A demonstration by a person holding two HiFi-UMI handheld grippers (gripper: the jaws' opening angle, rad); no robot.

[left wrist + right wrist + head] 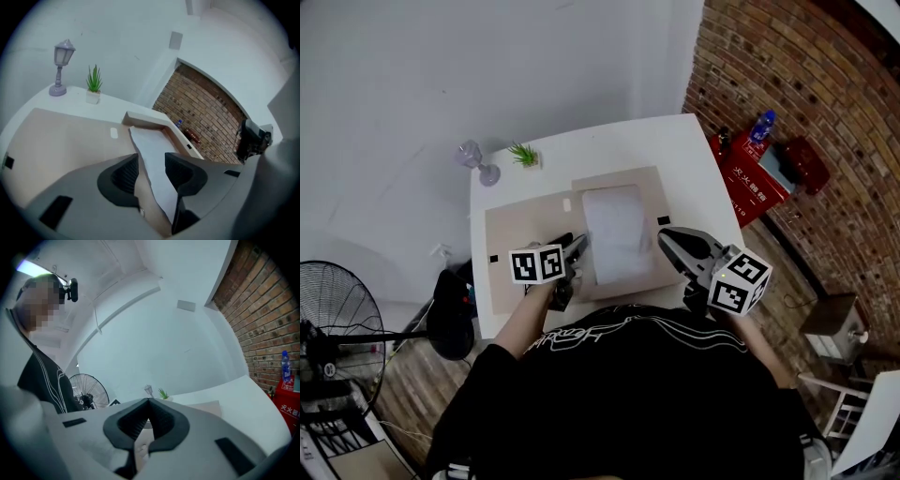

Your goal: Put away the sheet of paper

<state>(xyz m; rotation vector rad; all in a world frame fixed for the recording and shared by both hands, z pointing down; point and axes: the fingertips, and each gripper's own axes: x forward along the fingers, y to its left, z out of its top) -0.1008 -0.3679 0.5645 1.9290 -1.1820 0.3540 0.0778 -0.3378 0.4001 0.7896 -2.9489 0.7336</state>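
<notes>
A white sheet of paper (617, 232) lies on the right half of an open tan folder (525, 234) spread flat on the white table (694, 150). My left gripper (578, 246) sits at the sheet's left edge. In the left gripper view the jaws stand apart, and the paper (150, 145) runs between them without either pad pressing on it. The folder (61, 136) stretches off to their left. My right gripper (667, 239) hovers at the sheet's right edge. In the right gripper view its jaws (149, 401) meet at the tips with nothing seen between them.
A small potted plant (524, 155) and a little lamp ornament (476, 159) stand at the table's far left corner. A floor fan (337, 309) stands to the left. A red box (750, 178) with a bottle (762, 127) sits by the brick wall on the right.
</notes>
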